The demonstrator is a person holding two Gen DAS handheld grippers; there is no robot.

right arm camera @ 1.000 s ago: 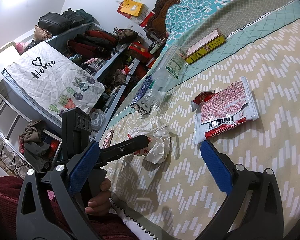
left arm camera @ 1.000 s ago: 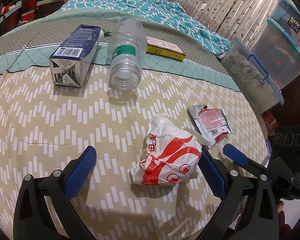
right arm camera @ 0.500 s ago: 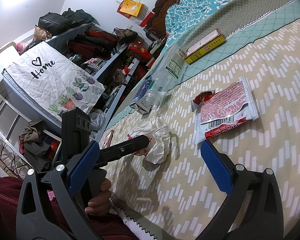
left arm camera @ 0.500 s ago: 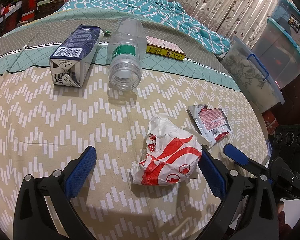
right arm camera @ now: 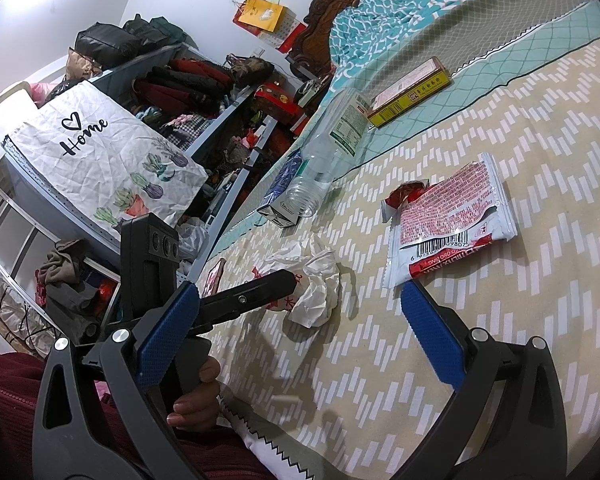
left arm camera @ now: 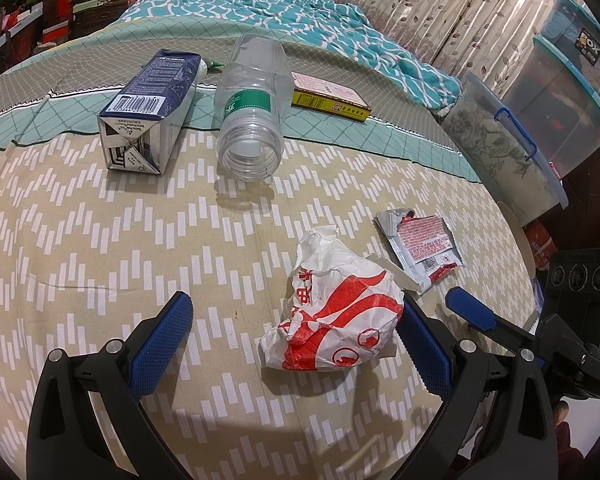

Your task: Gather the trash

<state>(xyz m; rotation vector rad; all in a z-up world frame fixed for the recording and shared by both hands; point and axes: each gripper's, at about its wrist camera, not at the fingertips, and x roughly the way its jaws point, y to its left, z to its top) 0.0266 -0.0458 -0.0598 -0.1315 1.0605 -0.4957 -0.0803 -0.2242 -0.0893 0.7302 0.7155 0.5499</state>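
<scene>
A crumpled white and red paper bag [left arm camera: 336, 312] lies on the bed between my left gripper's [left arm camera: 296, 312] open jaws, against the right finger. It also shows in the right wrist view [right arm camera: 312, 280]. A torn red and silver snack wrapper [left arm camera: 420, 248] lies just right of it, and just ahead of my open, empty right gripper [right arm camera: 300, 304] in the right wrist view [right arm camera: 448, 224]. Farther off lie a blue milk carton [left arm camera: 148, 108], a clear plastic bottle [left arm camera: 252, 108] and a yellow flat box [left arm camera: 328, 96].
The bed has a beige patterned cover [left arm camera: 100, 240] and a teal blanket [left arm camera: 260, 12] at the back. Plastic storage bins [left arm camera: 540, 120] stand to the right of the bed. Cluttered shelves [right arm camera: 188, 92] and a "Home" cloth [right arm camera: 100, 168] stand to the left.
</scene>
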